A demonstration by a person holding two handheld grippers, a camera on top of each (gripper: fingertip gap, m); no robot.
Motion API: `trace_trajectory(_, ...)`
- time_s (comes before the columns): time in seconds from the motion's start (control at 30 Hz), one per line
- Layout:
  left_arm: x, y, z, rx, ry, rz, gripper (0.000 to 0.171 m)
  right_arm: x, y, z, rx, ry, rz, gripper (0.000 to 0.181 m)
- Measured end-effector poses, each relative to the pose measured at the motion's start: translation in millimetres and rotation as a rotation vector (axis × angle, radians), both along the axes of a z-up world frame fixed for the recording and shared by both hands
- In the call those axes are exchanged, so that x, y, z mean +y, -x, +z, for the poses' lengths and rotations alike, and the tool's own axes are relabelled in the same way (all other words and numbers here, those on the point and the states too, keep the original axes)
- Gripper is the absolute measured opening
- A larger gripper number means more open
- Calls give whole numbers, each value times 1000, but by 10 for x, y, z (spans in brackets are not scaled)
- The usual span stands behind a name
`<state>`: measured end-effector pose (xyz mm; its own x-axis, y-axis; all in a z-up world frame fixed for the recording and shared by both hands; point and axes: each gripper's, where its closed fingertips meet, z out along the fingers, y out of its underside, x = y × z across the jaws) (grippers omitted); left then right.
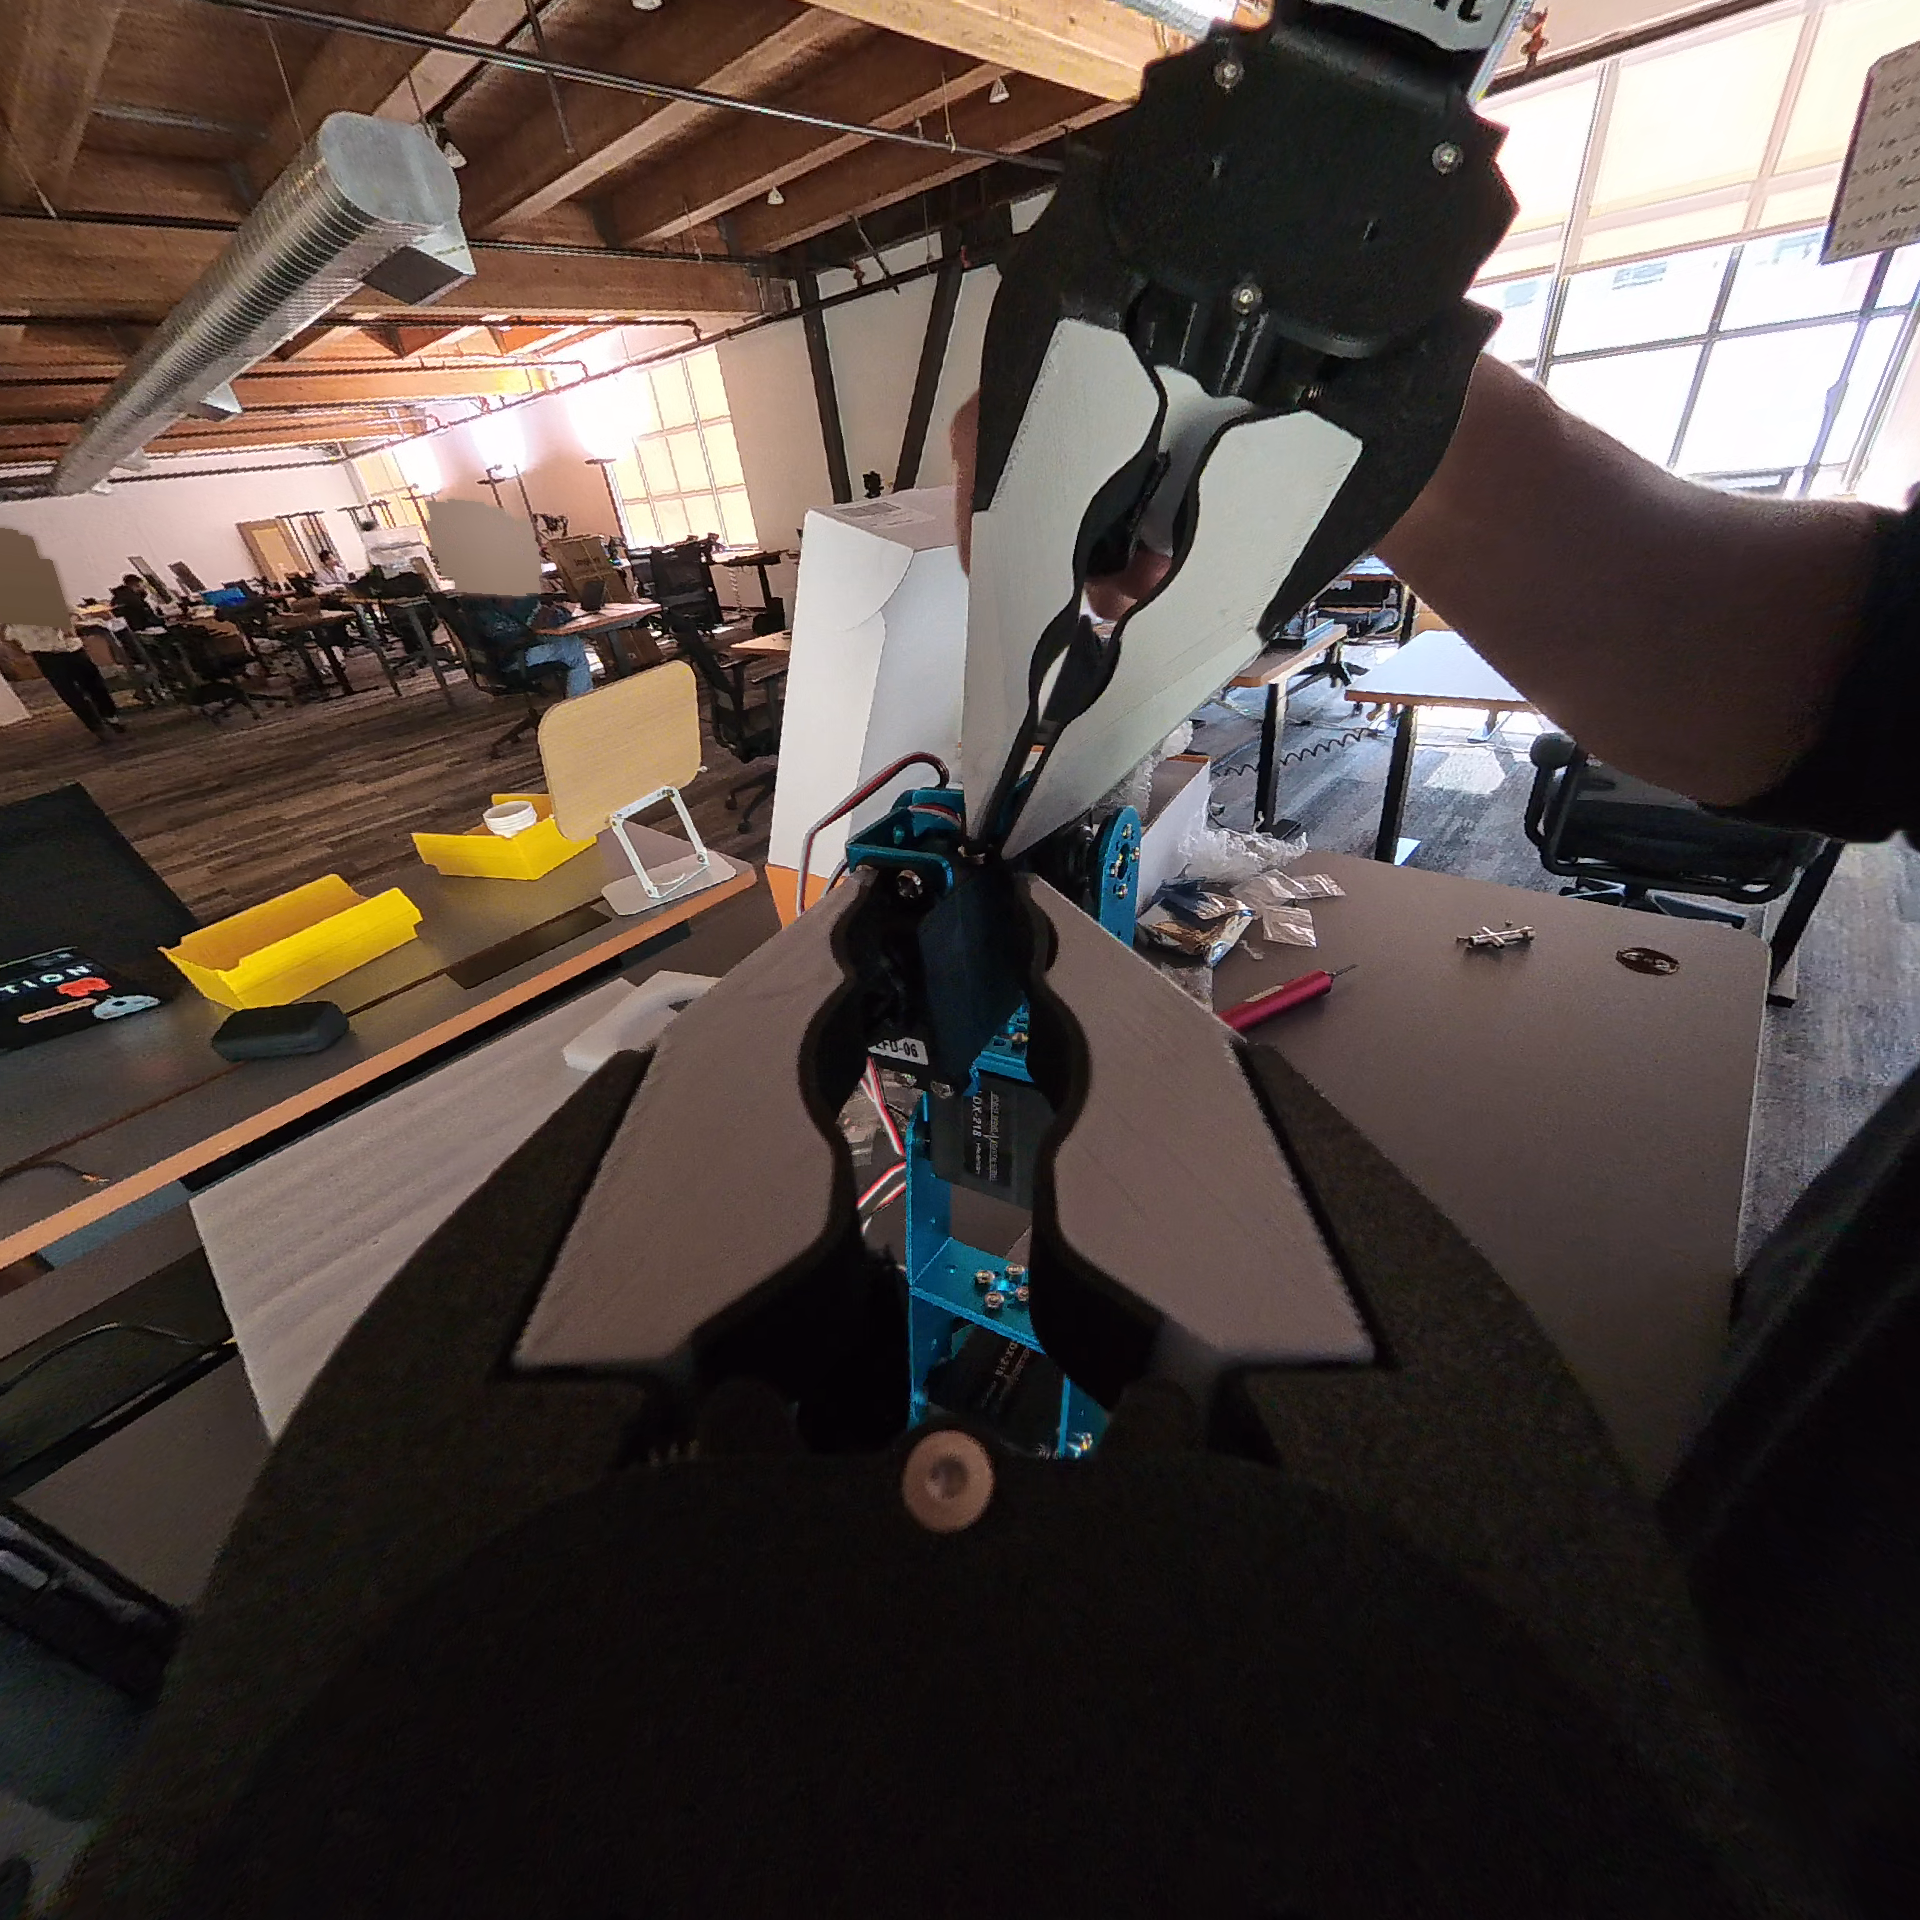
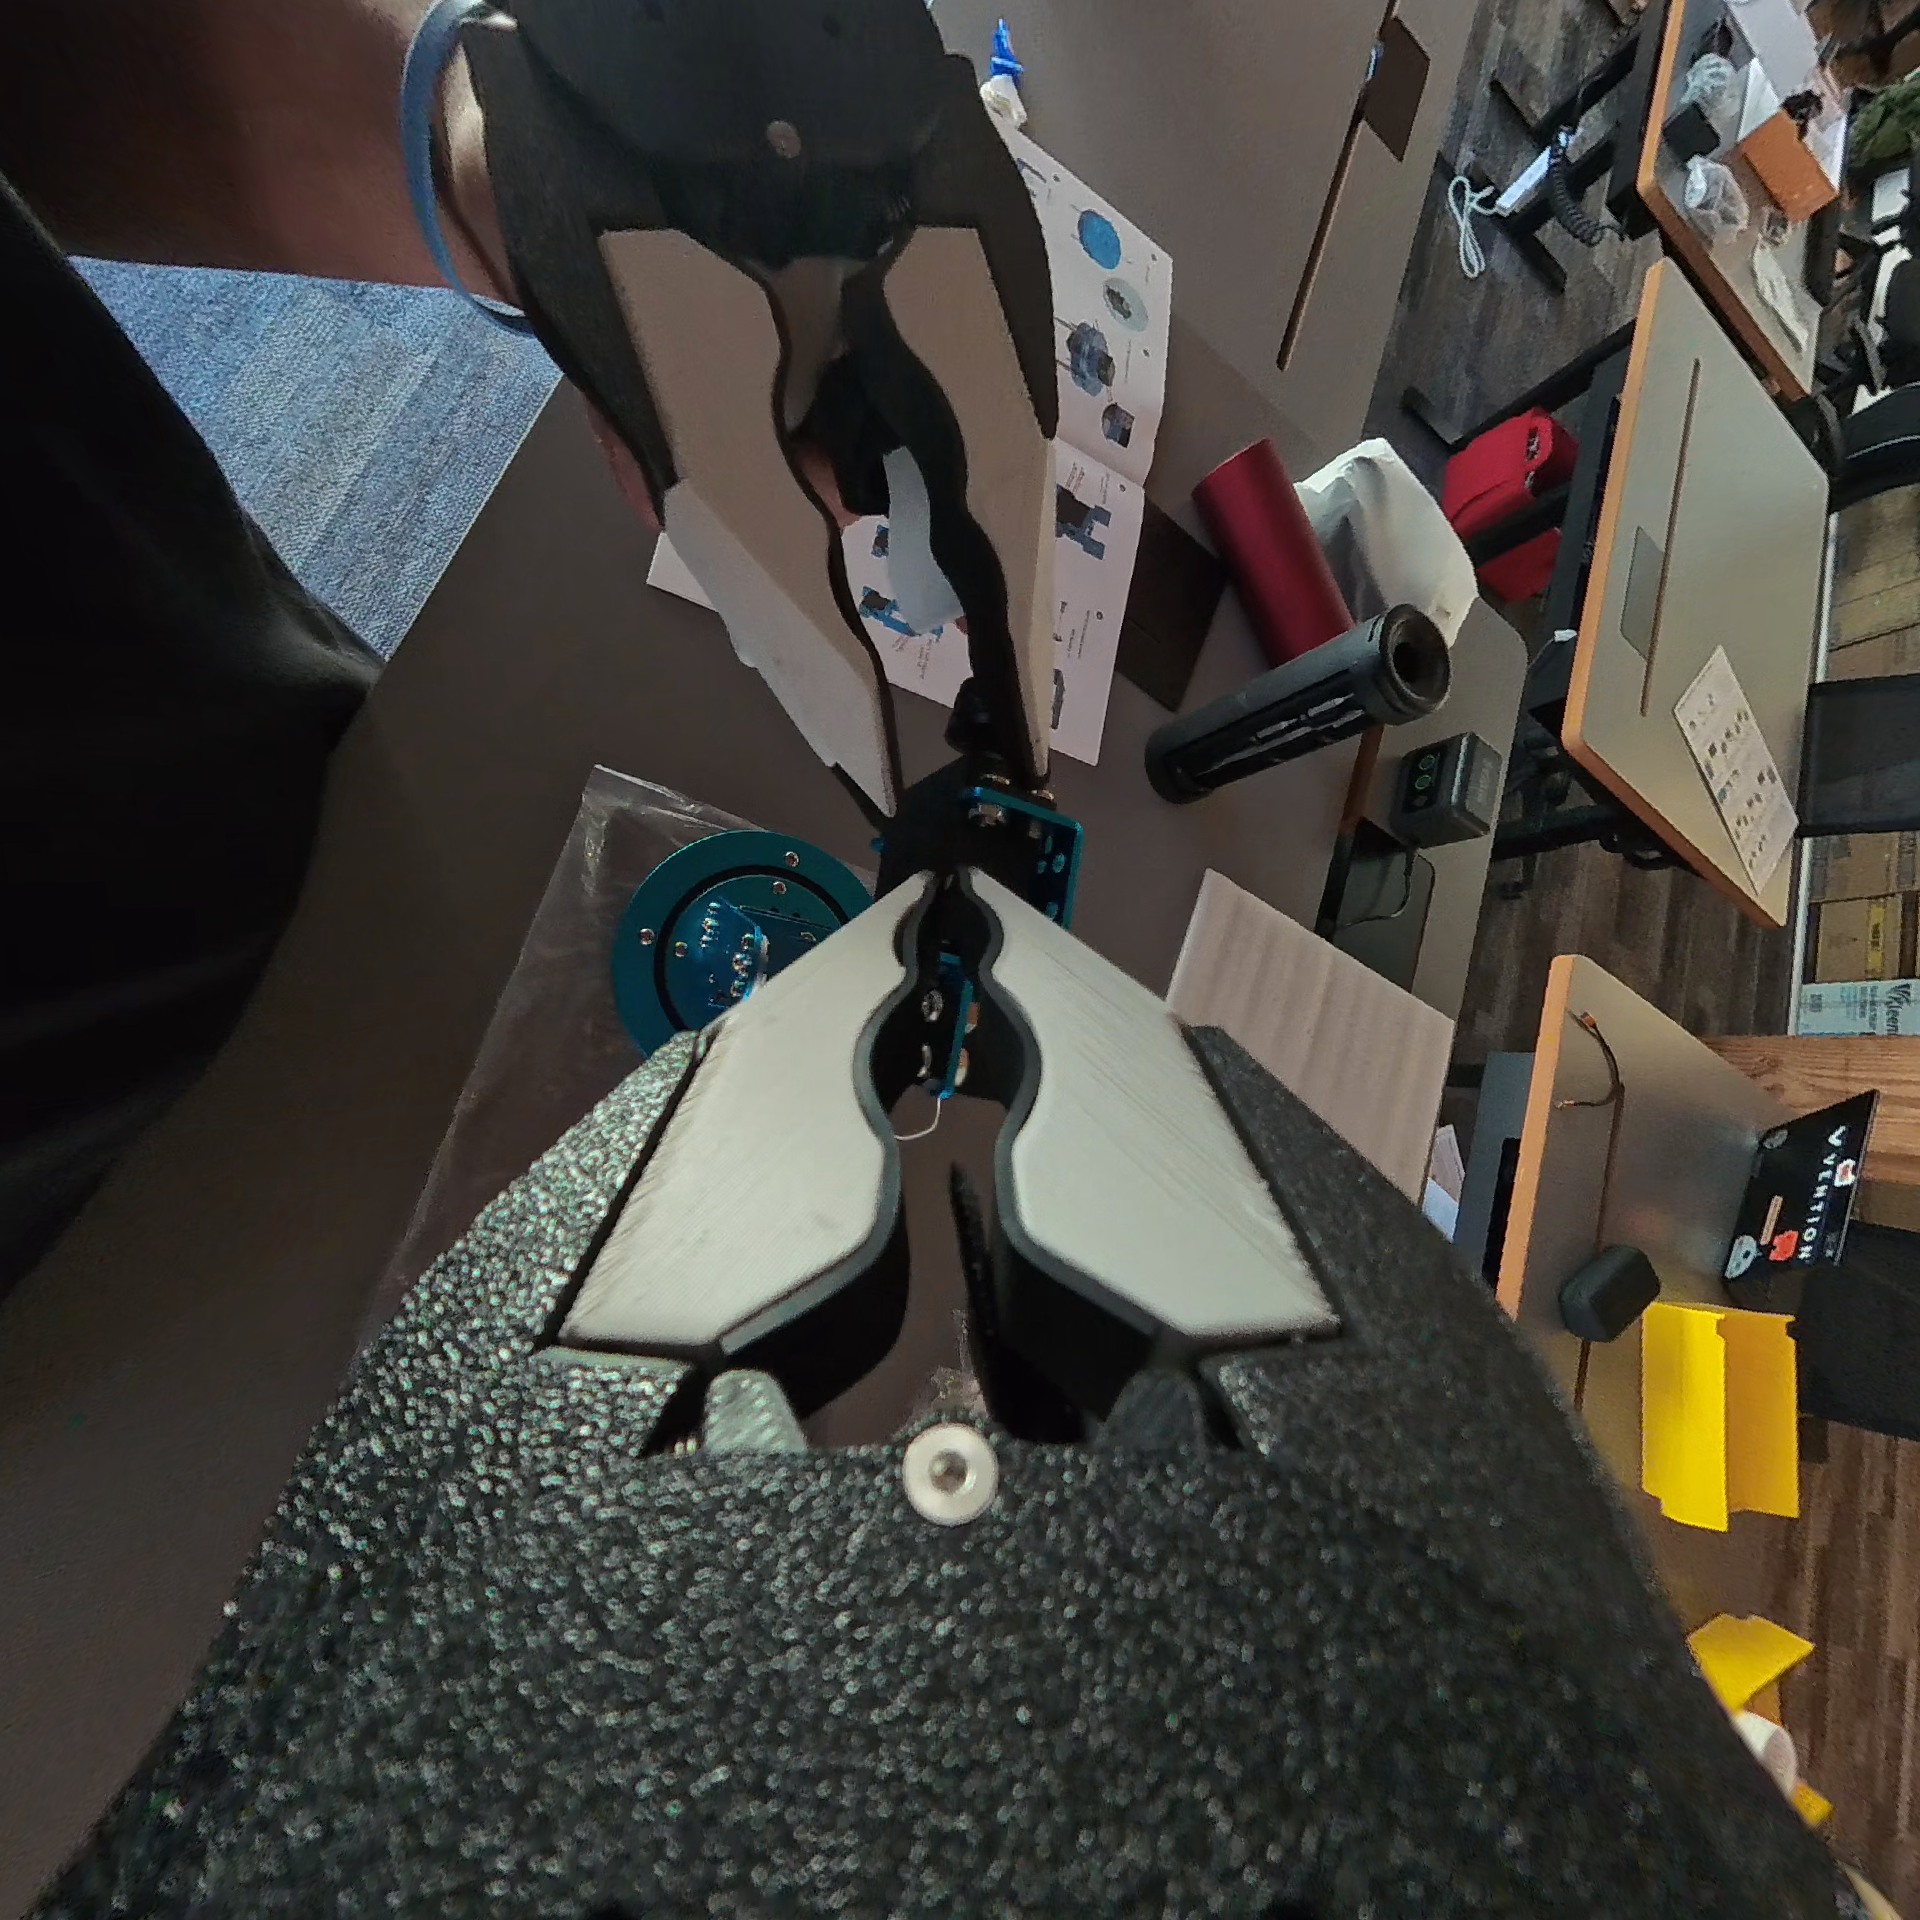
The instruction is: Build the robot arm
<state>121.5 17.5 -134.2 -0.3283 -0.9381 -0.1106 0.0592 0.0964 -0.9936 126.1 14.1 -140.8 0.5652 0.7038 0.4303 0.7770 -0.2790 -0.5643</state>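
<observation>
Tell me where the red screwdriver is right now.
In the left wrist view, the red screwdriver lies on the dark table, right of the blue servo assembly held between both grippers, near small plastic bags.

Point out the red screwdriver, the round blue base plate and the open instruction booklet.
red screwdriver (image 1: 1276,1000): left wrist view, on its handle.
round blue base plate (image 2: 665,914): right wrist view, on its left rim.
instruction booklet (image 2: 1112,312): right wrist view, on its upper printed page.
</observation>
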Motion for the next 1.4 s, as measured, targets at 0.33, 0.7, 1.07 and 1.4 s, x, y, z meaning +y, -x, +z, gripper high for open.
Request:
trace_trajectory(0.33, -6, -3, -20, -3, -69, 12, 24, 82, -19, 67, 304, -15, -185, 0)
trace_trajectory(0.7, -5, -20, -15, -17, -85, -2, 22, 145, -33, 64, 637, -53, -363, 0)
trace_trajectory(1.07, 0, -22, -13, -15, -78, -8, 23, 181, -16, 97, 666, -40, -345, 0)
trace_trajectory(1.4, -4, -30, -9, -14, -75, -4, 23, 174, -39, 46, 690, 40, -388, 1)
